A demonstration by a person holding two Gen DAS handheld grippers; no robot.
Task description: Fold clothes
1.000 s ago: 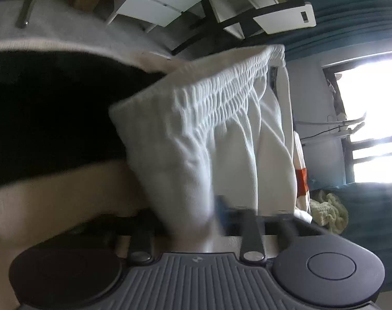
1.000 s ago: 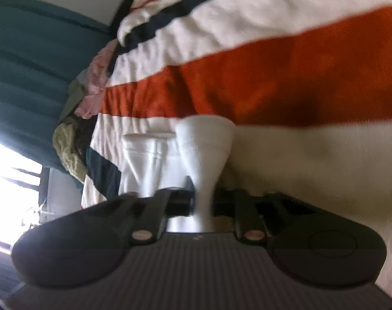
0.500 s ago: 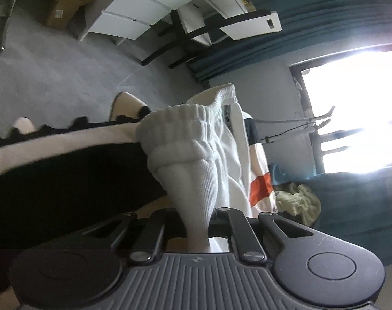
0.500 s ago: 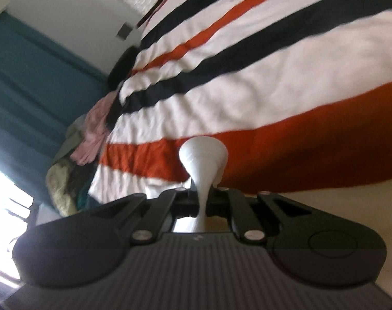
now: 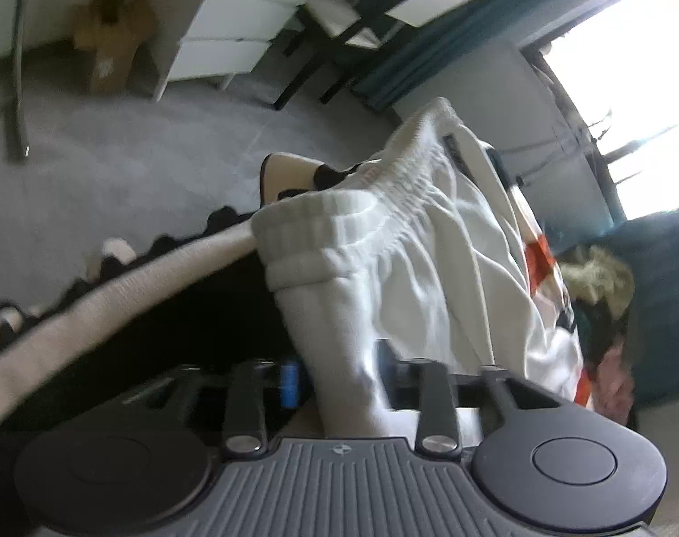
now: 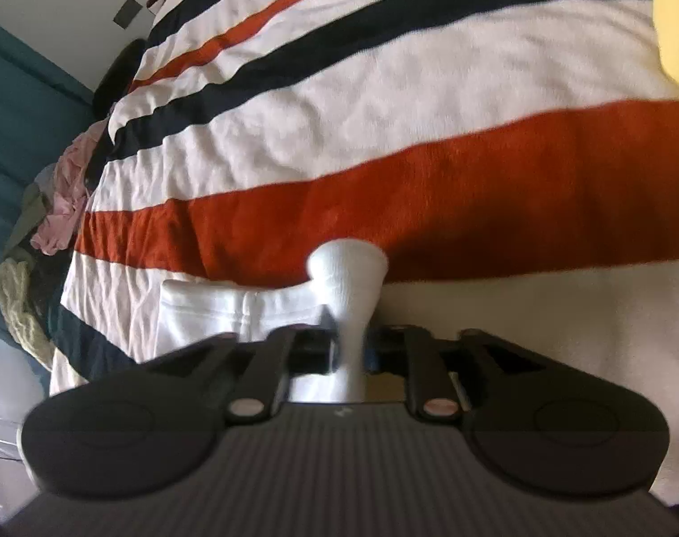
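Left wrist view: the left gripper [image 5: 339, 376] has just been opening its jaws, and the waistband end of the white shorts [image 5: 411, 259] sits between them, no longer pinched – the cloth hangs loose in the gap. The shorts lie near the edge of the bed, waistband toward the bed's corner. To let go well, I judge the jaws should clear the cloth fully before the hand pulls away, so the fold is not dragged open.

Right wrist view: the right gripper [image 6: 348, 349] has likewise just been opening; a bunched white corner stands up between its fingers, the grip slackened (whether one pad touches it I cannot tell). The rest of the shorts lies flat on the striped blanket [image 6: 384, 206].

Around – grey carpet [image 5: 115, 170], white drawers [image 5: 232, 36], a cardboard box [image 5: 111, 40], teal curtains [image 6: 21, 103], and a pile of clothes [image 6: 57, 197] at the bed's far edge.
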